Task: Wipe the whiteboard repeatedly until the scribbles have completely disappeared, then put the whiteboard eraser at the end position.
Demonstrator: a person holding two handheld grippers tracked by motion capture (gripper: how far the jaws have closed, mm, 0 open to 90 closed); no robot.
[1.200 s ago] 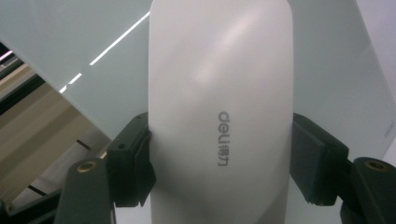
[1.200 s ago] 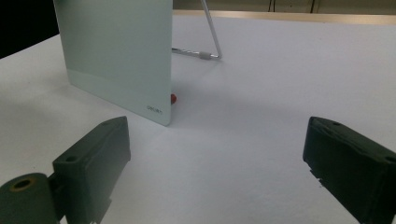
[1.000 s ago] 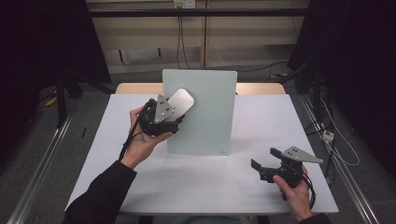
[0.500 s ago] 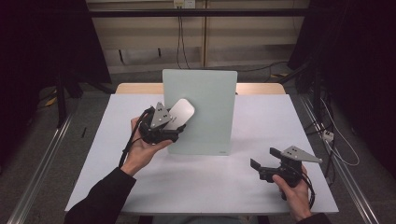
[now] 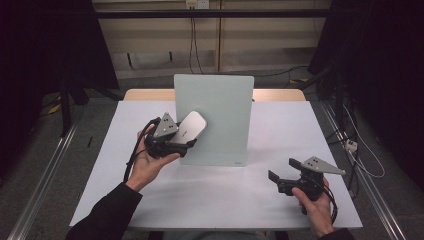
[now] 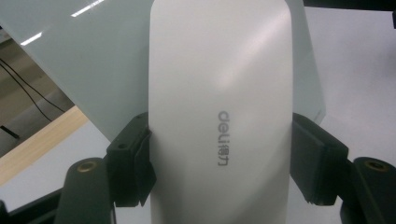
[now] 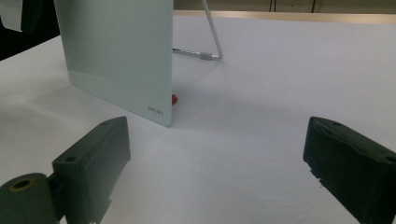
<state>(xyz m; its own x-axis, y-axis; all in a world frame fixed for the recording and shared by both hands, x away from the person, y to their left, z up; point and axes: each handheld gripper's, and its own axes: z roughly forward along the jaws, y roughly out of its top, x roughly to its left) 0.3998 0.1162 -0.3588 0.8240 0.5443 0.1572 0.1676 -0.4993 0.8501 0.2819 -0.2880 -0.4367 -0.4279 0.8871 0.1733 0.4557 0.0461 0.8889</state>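
A pale green glass board [image 5: 214, 117] stands upright on the white table [image 5: 280, 135], propped from behind by a thin metal leg [image 7: 212, 35]. My left gripper [image 5: 186, 142] is shut on a white oblong eraser [image 5: 188, 128] with grey lettering, and holds it against the board's left half. In the left gripper view both black pads clamp the sides of the eraser [image 6: 219, 107], with the board [image 6: 102, 70] right behind it. My right gripper [image 5: 280, 172] rests near the table's front right, open, with nothing between its pads [image 7: 100, 149].
A small red bit [image 7: 174, 99] shows at the foot of the board's corner. A wooden strip [image 5: 145, 94] runs along the table's far edge. Dark stands and cables surround the table. White tabletop lies bare in front of the board.
My left gripper has slid the eraser down and a little to the left across the board's face. The right gripper has stayed where it was.
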